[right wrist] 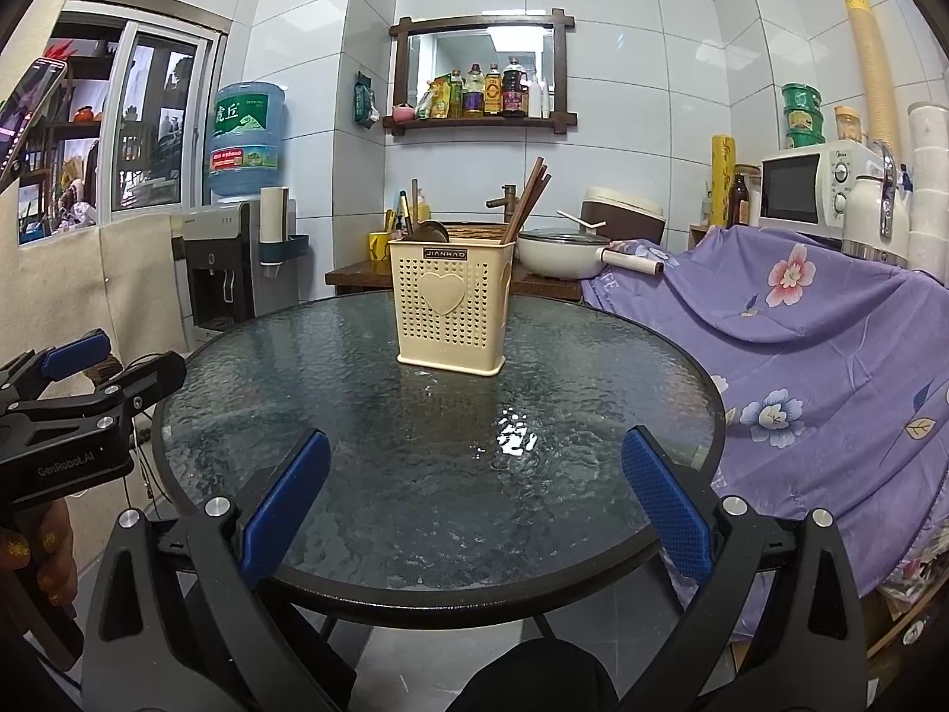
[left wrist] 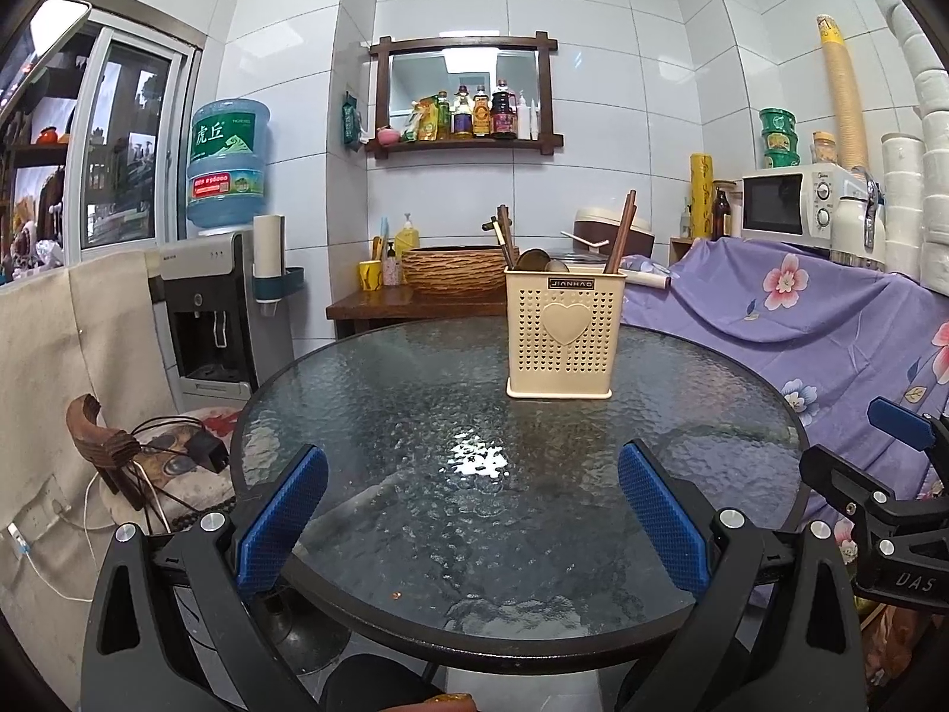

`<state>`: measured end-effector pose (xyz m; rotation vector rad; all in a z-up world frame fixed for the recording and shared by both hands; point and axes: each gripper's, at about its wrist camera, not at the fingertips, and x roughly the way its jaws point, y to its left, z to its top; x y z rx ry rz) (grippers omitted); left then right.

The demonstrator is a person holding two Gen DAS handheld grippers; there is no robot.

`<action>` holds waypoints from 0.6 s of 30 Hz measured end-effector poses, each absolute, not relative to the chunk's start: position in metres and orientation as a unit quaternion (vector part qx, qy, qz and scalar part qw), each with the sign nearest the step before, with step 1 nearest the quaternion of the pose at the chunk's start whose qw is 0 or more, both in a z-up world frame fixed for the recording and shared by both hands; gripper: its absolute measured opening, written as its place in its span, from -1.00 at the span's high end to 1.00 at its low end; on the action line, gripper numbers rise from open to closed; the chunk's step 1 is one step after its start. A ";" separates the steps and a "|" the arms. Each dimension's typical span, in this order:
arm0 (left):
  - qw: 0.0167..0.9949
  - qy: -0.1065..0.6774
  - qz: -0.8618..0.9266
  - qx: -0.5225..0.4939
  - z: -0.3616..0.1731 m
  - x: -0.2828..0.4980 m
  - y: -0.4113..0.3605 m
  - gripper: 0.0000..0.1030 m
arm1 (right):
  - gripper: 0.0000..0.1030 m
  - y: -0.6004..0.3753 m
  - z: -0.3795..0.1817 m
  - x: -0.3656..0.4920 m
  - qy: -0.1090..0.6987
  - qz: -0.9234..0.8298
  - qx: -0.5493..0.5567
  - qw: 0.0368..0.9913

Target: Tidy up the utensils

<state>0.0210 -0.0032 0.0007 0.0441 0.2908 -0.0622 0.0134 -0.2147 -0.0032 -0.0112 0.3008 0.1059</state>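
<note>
A cream perforated utensil holder (left wrist: pixel 563 332) with a heart on its front stands upright on the far part of the round glass table (left wrist: pixel 415 415). Brown chopsticks (left wrist: pixel 623 231) and spoons (left wrist: pixel 534 258) stick out of its top. It also shows in the right wrist view (right wrist: pixel 452 308), with chopsticks (right wrist: pixel 528 196) leaning right. My left gripper (left wrist: pixel 471 477) is open and empty over the near table edge. My right gripper (right wrist: pixel 474 463) is open and empty, also at the near edge. Each gripper shows at the side of the other's view: the right one (left wrist: pixel 878 445) and the left one (right wrist: pixel 107 362).
A purple flowered cloth (right wrist: pixel 830 344) covers furniture to the right, with a microwave (right wrist: pixel 818 190) on it. A water dispenser (left wrist: pixel 207 308) stands at the left. A wooden counter behind the table holds a woven basket (left wrist: pixel 457 270) and a white pan (right wrist: pixel 563 255). A chair with cables (left wrist: pixel 166 457) sits at the left.
</note>
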 end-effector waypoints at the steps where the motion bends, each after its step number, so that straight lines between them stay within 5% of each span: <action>1: 0.989 0.145 -0.031 0.023 0.000 0.021 -0.003 -0.87 | -0.88 -0.214 -0.004 0.014 0.150 0.053 -0.006 0.987; 18: 0.988 0.149 -0.029 0.024 -0.002 0.022 -0.003 -0.87 | -0.88 -0.214 -0.004 0.013 0.152 0.055 -0.007 0.987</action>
